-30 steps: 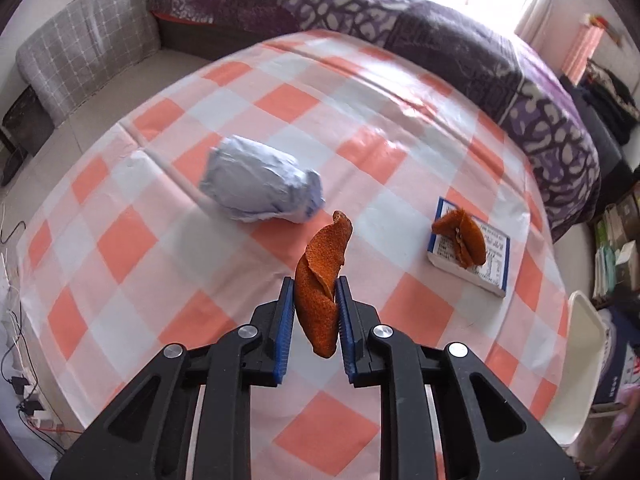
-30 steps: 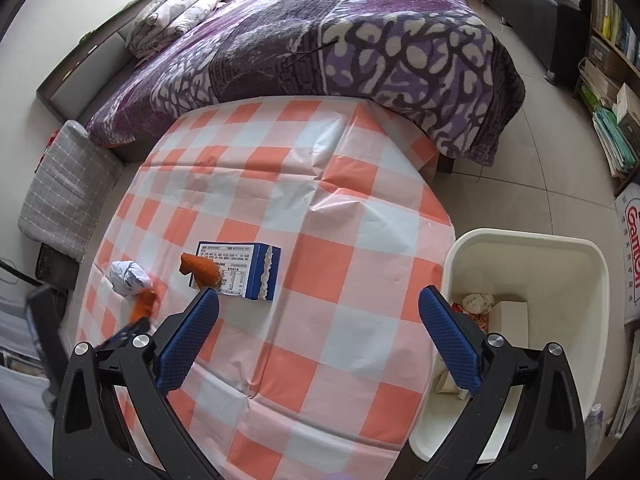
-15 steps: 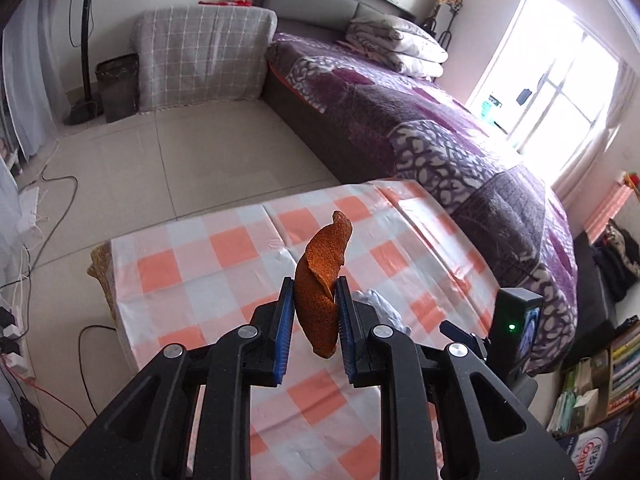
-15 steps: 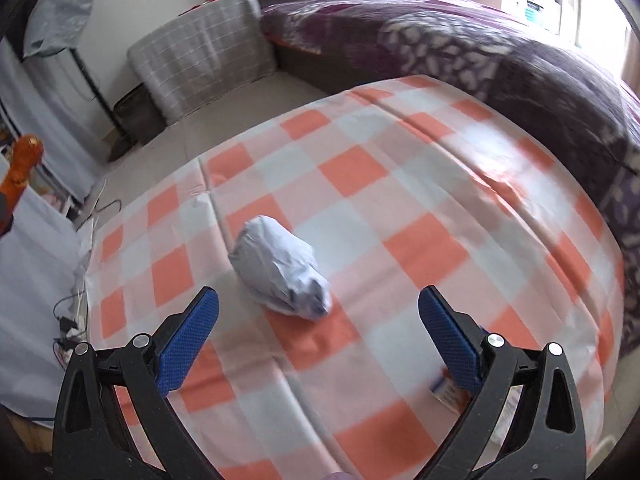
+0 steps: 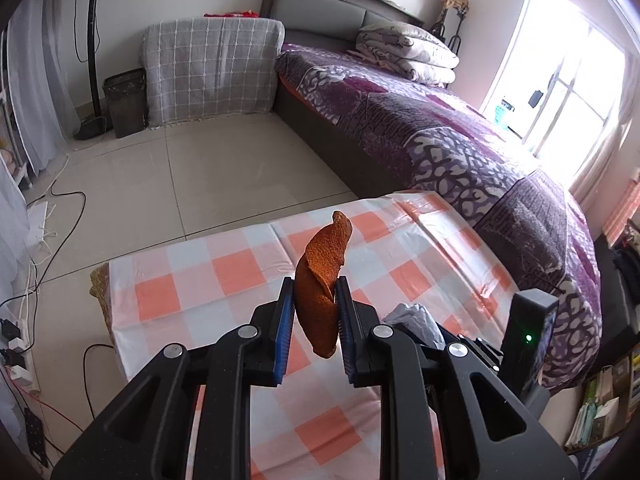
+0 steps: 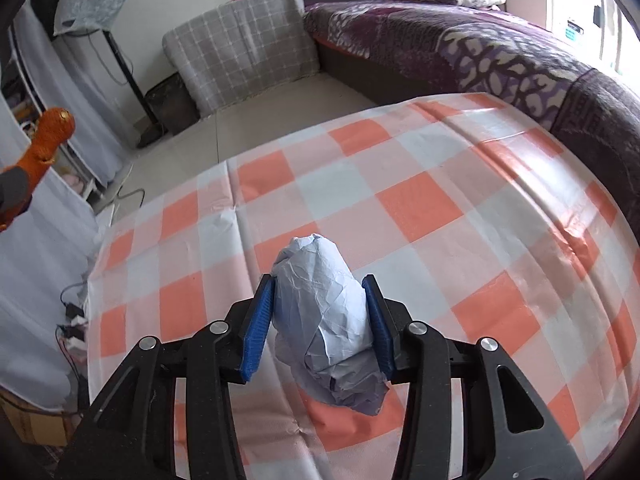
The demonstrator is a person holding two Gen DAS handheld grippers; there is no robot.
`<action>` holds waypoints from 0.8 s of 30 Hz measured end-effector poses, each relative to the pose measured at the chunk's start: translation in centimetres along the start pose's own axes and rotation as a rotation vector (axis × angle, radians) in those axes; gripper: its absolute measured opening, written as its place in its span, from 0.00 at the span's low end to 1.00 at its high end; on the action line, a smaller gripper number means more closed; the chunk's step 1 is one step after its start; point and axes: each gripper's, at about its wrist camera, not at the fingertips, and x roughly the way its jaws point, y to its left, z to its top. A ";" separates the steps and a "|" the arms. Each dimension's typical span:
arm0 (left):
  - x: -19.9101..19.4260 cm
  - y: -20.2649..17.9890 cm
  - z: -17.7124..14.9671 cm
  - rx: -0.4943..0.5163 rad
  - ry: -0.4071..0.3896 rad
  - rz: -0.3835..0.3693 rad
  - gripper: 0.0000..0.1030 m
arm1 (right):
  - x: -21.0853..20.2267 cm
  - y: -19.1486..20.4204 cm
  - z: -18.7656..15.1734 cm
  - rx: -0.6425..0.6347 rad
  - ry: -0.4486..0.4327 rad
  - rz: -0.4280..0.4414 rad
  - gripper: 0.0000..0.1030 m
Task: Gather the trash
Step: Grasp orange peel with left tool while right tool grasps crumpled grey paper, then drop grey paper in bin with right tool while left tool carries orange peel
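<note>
Left tongs pinching a curled orange peel, held above the checked bench, pads pressed to both its sides. Right tongs closing around a crumpled paper wad lying on the bench, blue pads touching its flanks. Bed beyond, fan at left.

The orange peel — a curled, rough-skinned strip, standing nearly upright — is pinched at its middle, its tip twisting above and its lower end hanging free. The crumpled pale-blue paper wad lies lengthwise on the checked tablecloth, creased and oblong.
</note>
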 end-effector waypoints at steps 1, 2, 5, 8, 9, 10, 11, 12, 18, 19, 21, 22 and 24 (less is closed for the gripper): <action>-0.4 -0.5 0.1 -0.006 -0.009 -0.020 0.20 | -1.0 -0.4 0.1 0.013 -0.023 -0.013 0.41; -0.8 -1.0 0.1 -0.007 -0.018 -0.035 0.20 | -2.3 -0.8 0.1 0.029 -0.047 -0.027 0.41; -3.0 -2.8 -0.4 0.008 -0.049 -0.076 0.20 | -7.0 -1.9 -0.3 0.077 -0.121 -0.083 0.41; -5.5 -4.3 -0.9 0.023 -0.074 -0.118 0.20 | -11.9 -2.9 -1.5 0.130 -0.174 -0.141 0.41; -6.4 -4.8 -1.2 0.022 -0.078 -0.133 0.20 | -13.5 -3.2 -2.1 0.157 -0.186 -0.159 0.42; -7.1 -5.2 -1.5 0.022 -0.080 -0.148 0.20 | -15.0 -3.5 -2.7 0.186 -0.193 -0.174 0.42; -7.7 -5.7 -1.8 0.022 -0.078 -0.162 0.20 | -16.4 -3.9 -3.4 0.211 -0.196 -0.192 0.42; -8.3 -6.3 -2.1 0.021 -0.073 -0.181 0.20 | -17.9 -4.2 -4.2 0.238 -0.201 -0.213 0.42; -10.9 -10.3 -4.2 0.077 -0.061 -0.277 0.20 | -24.7 -7.8 -9.3 0.444 -0.196 -0.315 0.42; -11.2 -11.0 -4.6 0.096 -0.061 -0.287 0.20 | -25.6 -8.5 -10.2 0.477 -0.193 -0.327 0.42; -11.7 -12.5 -5.3 0.131 -0.060 -0.303 0.20 | -27.4 -9.8 -11.9 0.531 -0.189 -0.360 0.42; -11.7 -13.0 -5.7 0.142 -0.054 -0.313 0.20 | -28.2 -10.5 -12.7 0.552 -0.188 -0.381 0.43; -11.7 -13.9 -6.3 0.154 -0.033 -0.339 0.20 | -29.4 -11.7 -14.3 0.600 -0.184 -0.419 0.43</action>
